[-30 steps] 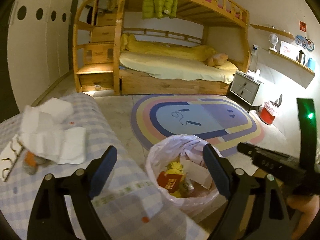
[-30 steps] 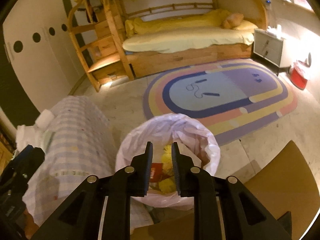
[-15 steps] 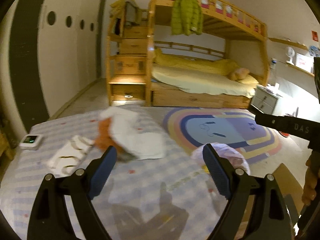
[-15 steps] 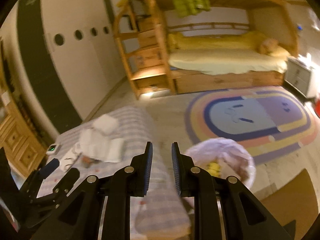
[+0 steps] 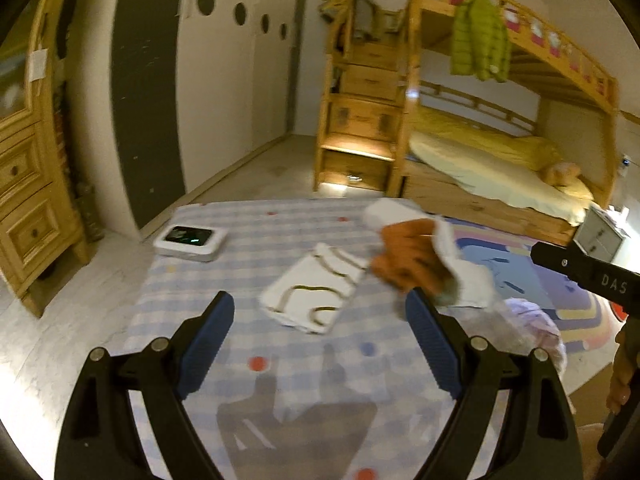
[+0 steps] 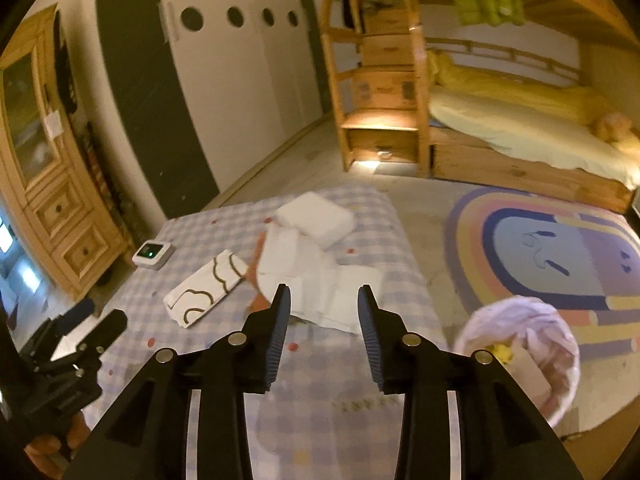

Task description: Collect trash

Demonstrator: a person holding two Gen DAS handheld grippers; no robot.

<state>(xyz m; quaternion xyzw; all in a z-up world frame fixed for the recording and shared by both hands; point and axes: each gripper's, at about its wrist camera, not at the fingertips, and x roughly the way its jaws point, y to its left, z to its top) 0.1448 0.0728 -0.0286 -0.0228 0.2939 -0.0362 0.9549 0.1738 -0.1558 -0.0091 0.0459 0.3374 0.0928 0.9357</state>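
Bedroom floor and a wooden bunk bed (image 5: 480,160) fill the background, with a pastel oval rug (image 6: 552,256) beside a table under a blue-and-white checked cloth (image 5: 320,360). A second ago both cameras looked down into the bin; since then they have swung left, so the tabletop now fills the middle of both views and the bin sits at the right edge.

That white-lined trash bin (image 6: 524,356) stands on the floor just beside the table's right end and holds yellow and brownish scraps, too blurred to name.

On the cloth lie a heap of white tissues (image 6: 320,280) with an orange wrapper (image 5: 412,260) tucked under it, a white foam-like block (image 6: 316,220) touching the heap's far side, a white packet with brown squiggles (image 5: 316,296) just left of it, and a small white device with a green light (image 5: 190,240) near the far left corner.

The left gripper (image 5: 320,344) hovers above the cloth near the squiggle packet, fingers spread wide and empty. The right gripper (image 6: 323,316), shut a second ago, now stands partly parted, empty, above the tissue heap's near edge.
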